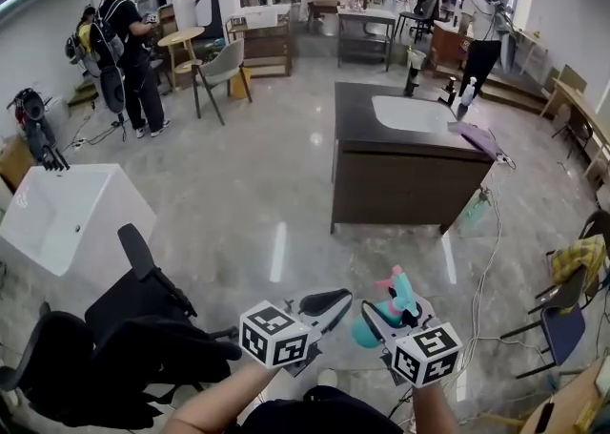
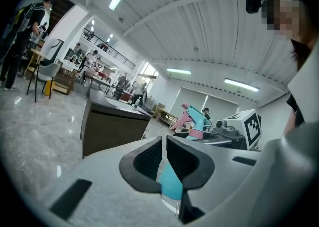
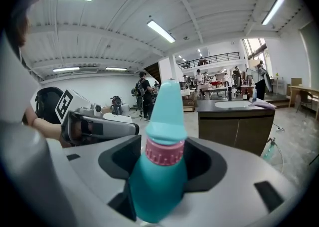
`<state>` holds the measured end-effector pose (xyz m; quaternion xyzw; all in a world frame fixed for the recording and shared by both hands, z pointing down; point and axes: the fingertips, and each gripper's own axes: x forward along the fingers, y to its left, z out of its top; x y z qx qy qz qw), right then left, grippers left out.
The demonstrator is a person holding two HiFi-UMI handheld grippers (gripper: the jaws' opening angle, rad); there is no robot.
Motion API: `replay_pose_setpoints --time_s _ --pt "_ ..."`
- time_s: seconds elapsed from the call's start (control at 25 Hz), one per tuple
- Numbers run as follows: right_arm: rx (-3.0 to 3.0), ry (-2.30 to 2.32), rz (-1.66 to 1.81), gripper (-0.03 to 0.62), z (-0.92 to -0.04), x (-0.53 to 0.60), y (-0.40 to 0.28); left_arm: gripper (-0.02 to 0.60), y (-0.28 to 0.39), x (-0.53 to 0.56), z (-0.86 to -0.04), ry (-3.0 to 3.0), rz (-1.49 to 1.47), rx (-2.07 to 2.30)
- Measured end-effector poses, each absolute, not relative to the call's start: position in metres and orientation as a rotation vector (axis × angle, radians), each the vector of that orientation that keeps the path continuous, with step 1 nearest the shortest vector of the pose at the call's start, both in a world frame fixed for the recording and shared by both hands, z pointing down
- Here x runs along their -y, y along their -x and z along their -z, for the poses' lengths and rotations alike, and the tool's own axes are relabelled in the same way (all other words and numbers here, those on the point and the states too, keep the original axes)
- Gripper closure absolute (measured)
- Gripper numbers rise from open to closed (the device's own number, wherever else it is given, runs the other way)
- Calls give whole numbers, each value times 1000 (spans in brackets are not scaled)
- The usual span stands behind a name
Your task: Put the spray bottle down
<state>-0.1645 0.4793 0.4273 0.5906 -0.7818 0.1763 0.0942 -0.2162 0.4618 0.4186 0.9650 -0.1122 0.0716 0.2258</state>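
Observation:
The spray bottle (image 1: 393, 300) is teal with a pink collar and trigger. My right gripper (image 1: 379, 320) is shut on it, low in the head view, well above the floor. In the right gripper view the jaws clamp the bottle (image 3: 164, 116) just below its pink collar, with its head pointing away from the camera. My left gripper (image 1: 329, 306) hovers just left of the bottle, its pads closed to a thin slit (image 2: 164, 157). A sliver of teal shows through the gap below the pads. The bottle's pink and teal head (image 2: 195, 121) appears beyond.
A dark cabinet (image 1: 400, 179) with a white inset sink stands ahead on the grey floor. A white basin unit (image 1: 67, 217) sits to the left, and a black chair (image 1: 124, 346) at lower left. A cable (image 1: 481, 270) trails on the right near a blue chair (image 1: 562, 327). People (image 1: 124, 51) stand far left.

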Motion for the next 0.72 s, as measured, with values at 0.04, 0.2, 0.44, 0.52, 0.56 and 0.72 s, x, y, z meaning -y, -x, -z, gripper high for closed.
replay_pose_setpoints --time_s 0.04,0.2,0.44,0.52,0.56,0.72 --pt "2319 -1747 -521 342 -429 -474 158 552 209 -455 -420 -2659 -198 312" --pt "2324 -1737 -549 342 -437 -451 131 552 181 -433 -425 -2642 -208 302" --pt "2346 -1724 -561 342 -435 -425 106 552 152 -410 -426 -2633 -231 306" --pt "2347 -1725 -574 342 -437 -422 101 552 146 -408 -429 -2627 -250 302" --pt "2349 -1727 -582 342 -437 -420 99 552 144 -407 -430 -2624 -259 302" --pt "2354 -1731 -588 342 -434 -407 90 552 135 -392 -427 -2621 -251 314"
